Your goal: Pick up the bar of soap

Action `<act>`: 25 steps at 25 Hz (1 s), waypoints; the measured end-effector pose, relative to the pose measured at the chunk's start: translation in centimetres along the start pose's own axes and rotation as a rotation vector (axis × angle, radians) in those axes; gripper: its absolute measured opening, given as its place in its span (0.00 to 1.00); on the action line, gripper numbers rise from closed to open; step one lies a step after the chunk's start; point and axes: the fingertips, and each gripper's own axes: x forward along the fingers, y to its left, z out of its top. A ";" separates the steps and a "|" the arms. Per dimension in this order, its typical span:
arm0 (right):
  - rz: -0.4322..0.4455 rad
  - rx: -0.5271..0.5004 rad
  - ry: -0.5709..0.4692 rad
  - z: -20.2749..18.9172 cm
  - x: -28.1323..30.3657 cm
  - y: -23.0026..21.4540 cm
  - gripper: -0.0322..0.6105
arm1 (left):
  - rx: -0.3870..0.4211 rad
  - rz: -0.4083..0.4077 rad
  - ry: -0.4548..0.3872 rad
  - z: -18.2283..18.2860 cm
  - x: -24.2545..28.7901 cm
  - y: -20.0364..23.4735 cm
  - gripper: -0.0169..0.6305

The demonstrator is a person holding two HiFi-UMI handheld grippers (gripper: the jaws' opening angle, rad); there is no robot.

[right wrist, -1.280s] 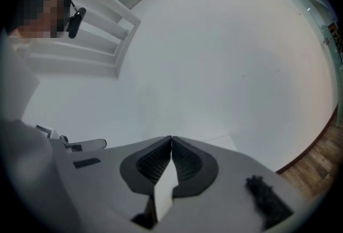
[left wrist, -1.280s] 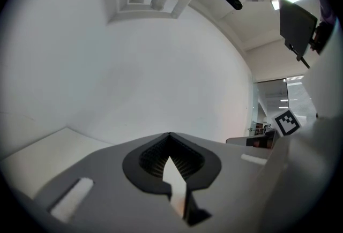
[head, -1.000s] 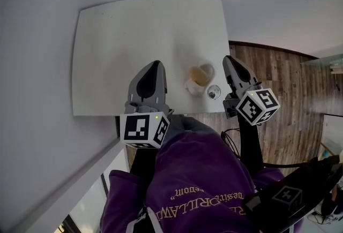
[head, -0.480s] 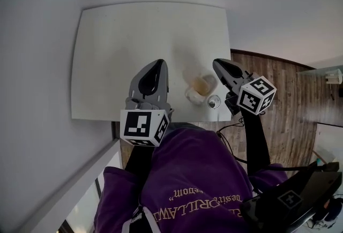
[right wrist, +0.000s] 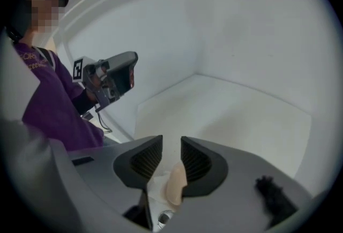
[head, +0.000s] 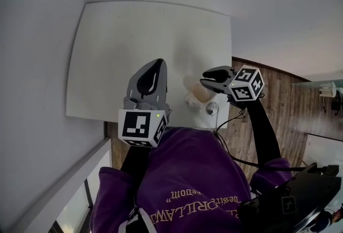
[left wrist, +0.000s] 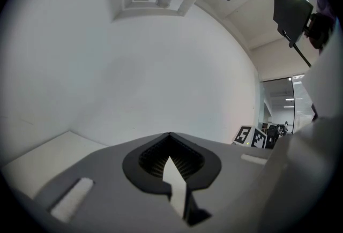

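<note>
A peach bar of soap (head: 195, 90) (right wrist: 174, 186) lies on a white dish (head: 190, 100) near the front edge of the white table (head: 118, 50). My right gripper (head: 206, 77) (right wrist: 171, 143) hangs just over the soap, pointing left across the table. Its jaws are opening, and the soap shows in the gap past the pads, which do not press on it. My left gripper (head: 155, 66) (left wrist: 169, 136) is shut on nothing, left of the dish, pointing toward the wall.
A small round metal object (head: 213, 109) (right wrist: 165, 219) sits by the dish at the table's front edge. Wooden floor (head: 284, 103) lies to the right of the table. A plain wall (left wrist: 161, 66) stands behind it. The person's purple sleeve (right wrist: 48, 103) is close by.
My right gripper has swung left from beside the dish to over the soap, and its jaws have parted. The left gripper has stayed where it was.
</note>
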 end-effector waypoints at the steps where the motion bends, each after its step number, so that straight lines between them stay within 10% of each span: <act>1: 0.027 -0.019 0.039 -0.4 0.6 0.1 0.23 | -0.001 0.002 0.000 -0.1 0.0 0.1 0.03; 12: 0.149 -0.144 0.438 -4.3 4.2 -0.1 0.37 | 0.006 0.062 -0.006 0.9 -2.0 1.9 0.03; 25: 0.230 -0.168 0.643 -7.0 5.5 0.4 0.38 | -0.005 0.108 -0.015 1.5 -3.6 3.0 0.03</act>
